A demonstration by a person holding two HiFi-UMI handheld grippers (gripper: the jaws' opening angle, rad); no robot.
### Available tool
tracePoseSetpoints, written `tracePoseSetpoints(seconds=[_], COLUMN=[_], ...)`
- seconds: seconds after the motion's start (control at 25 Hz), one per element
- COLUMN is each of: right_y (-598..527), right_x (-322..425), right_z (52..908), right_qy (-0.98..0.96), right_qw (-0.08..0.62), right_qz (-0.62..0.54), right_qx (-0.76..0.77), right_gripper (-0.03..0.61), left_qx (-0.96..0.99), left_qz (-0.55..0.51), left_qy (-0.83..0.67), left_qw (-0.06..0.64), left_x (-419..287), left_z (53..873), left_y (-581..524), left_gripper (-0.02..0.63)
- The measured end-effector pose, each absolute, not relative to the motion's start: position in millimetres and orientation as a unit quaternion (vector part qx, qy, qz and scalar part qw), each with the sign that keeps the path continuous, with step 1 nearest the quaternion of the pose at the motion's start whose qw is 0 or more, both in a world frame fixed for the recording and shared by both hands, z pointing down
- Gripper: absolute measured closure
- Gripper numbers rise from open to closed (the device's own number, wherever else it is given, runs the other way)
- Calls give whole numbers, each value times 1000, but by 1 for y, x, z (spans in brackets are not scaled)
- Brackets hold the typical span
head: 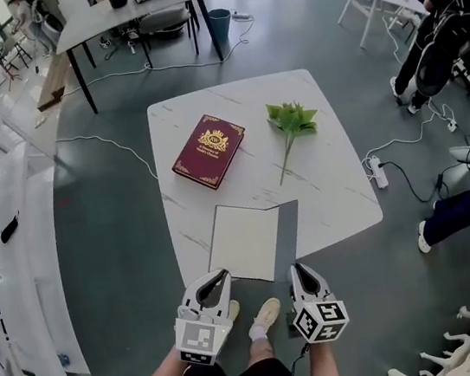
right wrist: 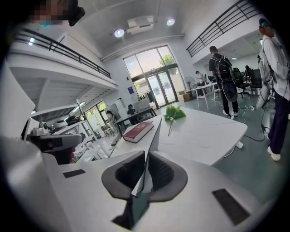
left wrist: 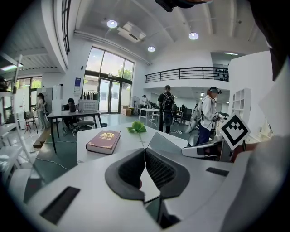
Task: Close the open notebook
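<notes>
The open notebook lies at the near edge of the white table (head: 331,186). Its white page (head: 245,241) lies flat, and its grey right cover (head: 286,229) is raised on edge. My right gripper (head: 296,267) is shut on that cover's near edge; in the right gripper view the thin sheet (right wrist: 154,133) runs straight out from between the pads (right wrist: 146,158). My left gripper (head: 219,274) sits at the page's near left corner. Its jaws (left wrist: 145,156) meet in a thin line, with a sliver of the notebook showing below them. The raised cover (left wrist: 168,143) stands to its right.
A closed dark red book (head: 208,150) lies mid-table, with a green leafy sprig (head: 291,122) to its right. A power strip (head: 378,172) and cables lie on the floor at the right. People stand at the far right, and a black-legged table (head: 105,18) stands behind.
</notes>
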State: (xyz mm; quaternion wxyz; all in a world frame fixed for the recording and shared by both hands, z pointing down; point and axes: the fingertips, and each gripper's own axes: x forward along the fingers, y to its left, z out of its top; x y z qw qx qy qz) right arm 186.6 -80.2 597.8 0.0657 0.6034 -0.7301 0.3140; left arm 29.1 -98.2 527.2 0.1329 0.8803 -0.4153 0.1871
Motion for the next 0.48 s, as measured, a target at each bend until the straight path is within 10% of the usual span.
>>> tracePoseSetpoints(seconds=[0.48], right_y=[-93], right_x=[129], right_z=[579], right_qy=[-752], right_qw=[69], right_qz=[295], right_qx=[585], right_gripper=[552], left_qx=[870], left_qz=[183], left_qy=[-437], left_qw=[136], left_x=[-24], left_z=[523], left_y=[-99], left_gripper=[588])
